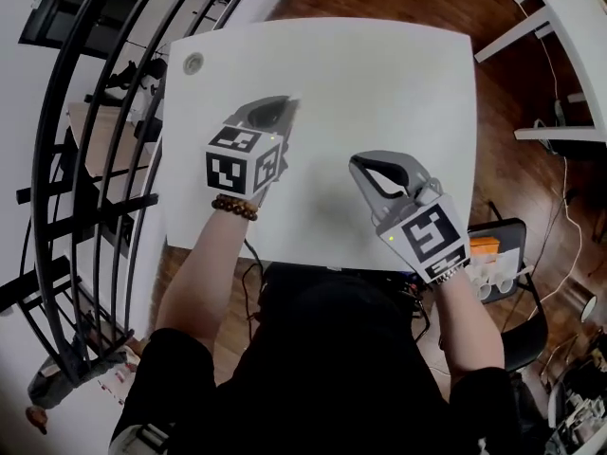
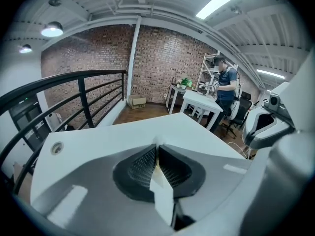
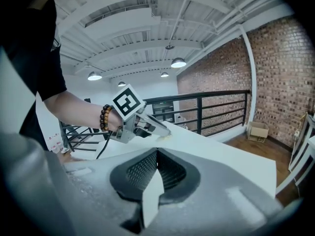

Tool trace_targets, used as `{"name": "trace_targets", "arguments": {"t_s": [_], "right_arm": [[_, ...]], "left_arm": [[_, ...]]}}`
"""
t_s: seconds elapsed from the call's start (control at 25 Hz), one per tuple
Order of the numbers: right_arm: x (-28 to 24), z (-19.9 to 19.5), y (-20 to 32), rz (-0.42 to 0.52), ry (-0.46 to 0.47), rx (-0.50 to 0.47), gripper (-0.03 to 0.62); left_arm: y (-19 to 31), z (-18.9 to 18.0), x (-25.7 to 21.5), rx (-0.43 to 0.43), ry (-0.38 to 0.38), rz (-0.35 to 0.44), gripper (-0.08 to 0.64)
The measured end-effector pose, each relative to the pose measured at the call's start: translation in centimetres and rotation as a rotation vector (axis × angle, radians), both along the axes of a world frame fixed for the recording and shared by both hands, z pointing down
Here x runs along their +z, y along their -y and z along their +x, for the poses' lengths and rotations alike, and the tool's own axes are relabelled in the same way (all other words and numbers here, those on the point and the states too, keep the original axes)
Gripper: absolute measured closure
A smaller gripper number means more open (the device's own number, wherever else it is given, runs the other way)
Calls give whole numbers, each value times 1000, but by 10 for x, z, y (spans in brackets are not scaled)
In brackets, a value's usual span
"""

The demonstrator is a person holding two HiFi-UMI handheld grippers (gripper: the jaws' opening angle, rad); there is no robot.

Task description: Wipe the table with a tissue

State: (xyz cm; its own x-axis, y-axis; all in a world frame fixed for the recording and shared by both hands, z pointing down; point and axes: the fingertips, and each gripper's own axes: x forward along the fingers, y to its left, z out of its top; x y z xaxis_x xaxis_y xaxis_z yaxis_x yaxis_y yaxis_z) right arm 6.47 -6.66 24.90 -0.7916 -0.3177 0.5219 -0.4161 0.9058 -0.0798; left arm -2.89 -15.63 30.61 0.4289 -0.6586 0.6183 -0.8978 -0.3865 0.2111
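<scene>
The white table fills the middle of the head view. My left gripper lies low over its left part, jaws shut on a small pale tissue that only pokes out at the tips. From the right gripper view, the left gripper presses that tissue against the tabletop. My right gripper hovers over the table's near right part, pointing toward the left one. The right gripper is shut with nothing between its jaws.
A round cable grommet sits in the table's far left corner. A black railing runs along the left side. Another white desk stands at the far right and a black chair by the near right edge. A person stands far off.
</scene>
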Motion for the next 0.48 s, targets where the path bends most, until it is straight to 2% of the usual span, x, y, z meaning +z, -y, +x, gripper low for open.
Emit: {"name": "trace_targets", "arguments": {"t_s": [0.28, 0.48], "right_arm": [[-12, 19, 1, 31, 44, 76, 600], [-22, 26, -8, 61, 50, 90, 600]], "left_arm": [[-30, 30, -36, -6, -23, 87, 529], [-49, 49, -65, -8, -53, 174, 529]]}}
